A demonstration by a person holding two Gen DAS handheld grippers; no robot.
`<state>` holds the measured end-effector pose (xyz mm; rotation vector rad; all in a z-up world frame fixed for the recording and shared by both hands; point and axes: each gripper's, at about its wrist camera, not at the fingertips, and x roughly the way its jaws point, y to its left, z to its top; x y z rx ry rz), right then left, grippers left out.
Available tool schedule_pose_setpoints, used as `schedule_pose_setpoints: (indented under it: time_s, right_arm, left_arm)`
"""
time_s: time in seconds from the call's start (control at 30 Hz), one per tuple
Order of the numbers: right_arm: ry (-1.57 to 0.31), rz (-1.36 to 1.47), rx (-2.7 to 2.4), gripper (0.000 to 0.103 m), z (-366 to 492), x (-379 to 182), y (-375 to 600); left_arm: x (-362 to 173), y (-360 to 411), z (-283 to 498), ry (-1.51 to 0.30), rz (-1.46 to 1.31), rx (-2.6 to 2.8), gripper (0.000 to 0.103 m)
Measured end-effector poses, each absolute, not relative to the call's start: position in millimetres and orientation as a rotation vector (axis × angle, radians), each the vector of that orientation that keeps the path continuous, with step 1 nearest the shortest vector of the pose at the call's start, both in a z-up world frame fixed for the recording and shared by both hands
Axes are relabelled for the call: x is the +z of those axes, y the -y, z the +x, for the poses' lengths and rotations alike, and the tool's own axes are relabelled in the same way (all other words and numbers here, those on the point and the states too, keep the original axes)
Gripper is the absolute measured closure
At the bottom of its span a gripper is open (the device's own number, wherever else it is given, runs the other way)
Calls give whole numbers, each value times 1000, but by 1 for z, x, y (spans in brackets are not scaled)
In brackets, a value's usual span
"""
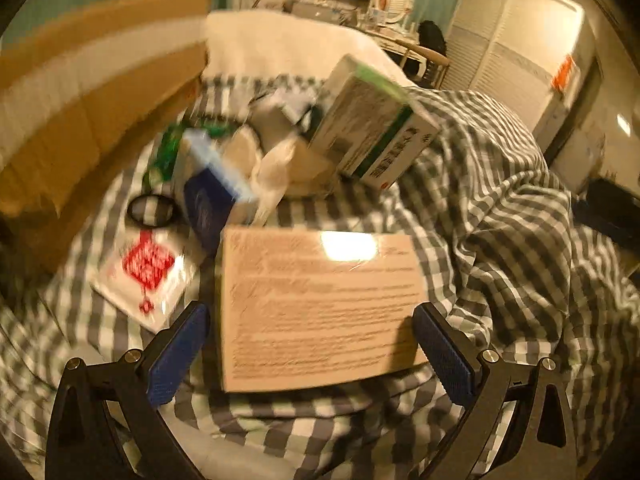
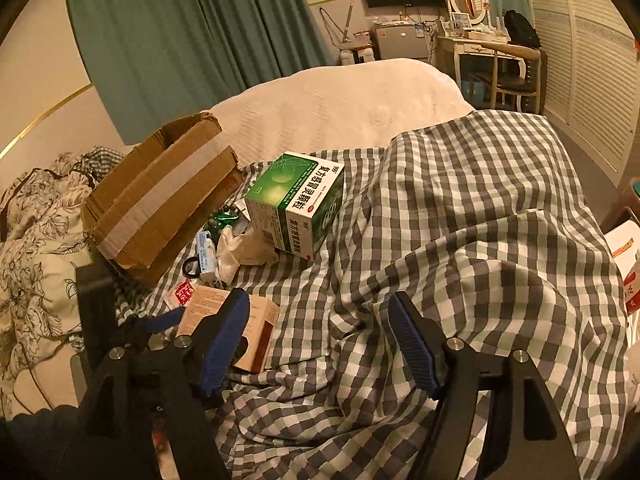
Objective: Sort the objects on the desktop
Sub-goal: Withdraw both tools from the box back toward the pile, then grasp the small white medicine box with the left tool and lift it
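My left gripper (image 1: 310,310) stands open over a flat tan box (image 1: 320,308) with printed text, one blue pad on each side and a narrow gap at both. The same tan box (image 2: 224,320) lies at lower left in the right wrist view. My right gripper (image 2: 317,298) is open above the checked cloth (image 2: 460,240) with nothing between its fingers. Behind the tan box lie a red-printed white packet (image 1: 148,276), a black ring (image 1: 151,210), a small blue-and-white box (image 1: 212,188) and a tilted green-and-white medicine box (image 2: 298,204).
An open cardboard box (image 2: 160,196) with tape stands at the left of the pile. Green beads (image 2: 218,222) and crumpled white plastic (image 2: 240,248) lie beside the medicine box. Floral bedding (image 2: 36,240) is at far left, a white mattress (image 2: 340,100) behind.
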<state>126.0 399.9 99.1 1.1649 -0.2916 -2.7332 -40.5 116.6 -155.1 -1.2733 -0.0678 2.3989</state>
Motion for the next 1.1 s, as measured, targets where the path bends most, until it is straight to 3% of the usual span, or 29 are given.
schedule_pose_setpoints:
  time_s: [0.17,0.33,0.47,0.53,0.63,0.77,0.83,0.9,1.0,1.1]
  right_arm:
    - [266,1192,-2716,31,125,95,-395]
    - [240,1227,-2700,31,121,89,-389]
    - [248,1230,-2710,31,121,88,-390]
    - [263,1231,-2715,31,120,88,-392]
    - [284,1225,-2717,31,121,88,-394]
    - [313,1201,-2731,31,122,91,-398]
    - [327,1200,-2730,31,122,91,-400]
    - [329,1206,-2729,31,122,90,-400]
    - [320,1198,-2729,31,123,91,-400]
    - [323,1206,-2727,31,123,90,-400]
  left_arm:
    - [-165,-90,-51,226,-1347,2333,0]
    - [-162,-109,-44,89,-1320,2227,1]
    - [-154,-118,-36,101,-1283,2193,28]
    - [-146,-113,-33,133,-1245,2202,46]
    - [-133,-104,-37,236,-1203,2188,57]
    - [-137,-108,-44,343,-1254,2044,57]
    - [-152,-122,-48,306,-1316,2035,47]
    - [-156,-124,-53,360,-1284,2063,47]
    - [-151,-119,-56,462,-1233,2082,55]
    - [-134,-122,-49,414,-1158,2129,63]
